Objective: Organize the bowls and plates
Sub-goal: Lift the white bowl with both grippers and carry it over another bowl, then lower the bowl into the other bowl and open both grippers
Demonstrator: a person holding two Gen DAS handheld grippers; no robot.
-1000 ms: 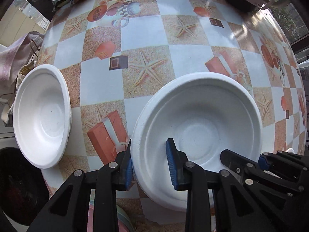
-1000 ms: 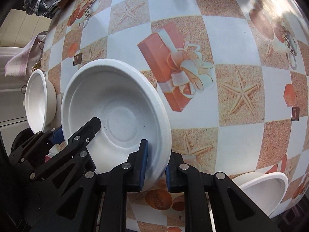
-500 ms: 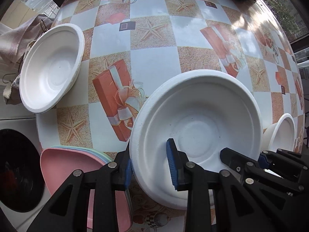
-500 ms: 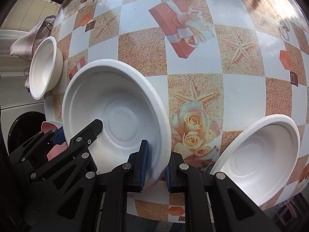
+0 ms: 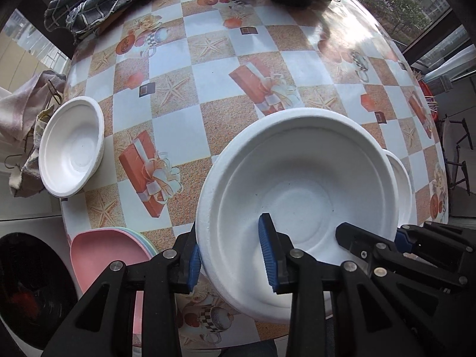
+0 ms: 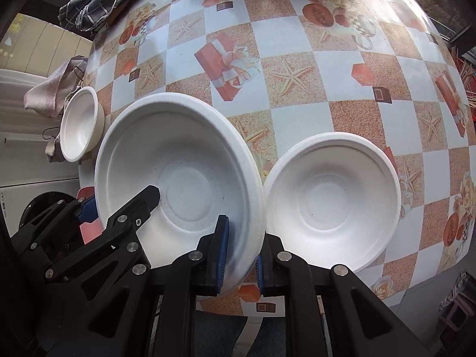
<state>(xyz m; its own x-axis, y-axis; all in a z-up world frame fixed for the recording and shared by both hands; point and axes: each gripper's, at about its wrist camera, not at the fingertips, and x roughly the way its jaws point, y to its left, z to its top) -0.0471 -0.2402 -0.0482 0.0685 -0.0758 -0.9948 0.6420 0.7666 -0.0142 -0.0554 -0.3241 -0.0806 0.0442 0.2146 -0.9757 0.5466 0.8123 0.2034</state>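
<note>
Both grippers are carrying 1 large white bowl [image 5: 300,178] above the table [image 5: 214,68]. The left gripper [image 5: 232,255] is pinching its left rim; the right gripper [image 6: 241,253] is pinching the right rim. Next, I'd guess, it is going onto the empty bowl [image 6: 330,205] just beside it, needing a level descent. A third bowl [image 5: 71,145] is sitting empty; pink plates [image 5: 104,253] are stacked nearby.

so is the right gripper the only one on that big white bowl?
No: the left gripper and the right gripper each clamp a side of the big white bowl's rim.
</note>
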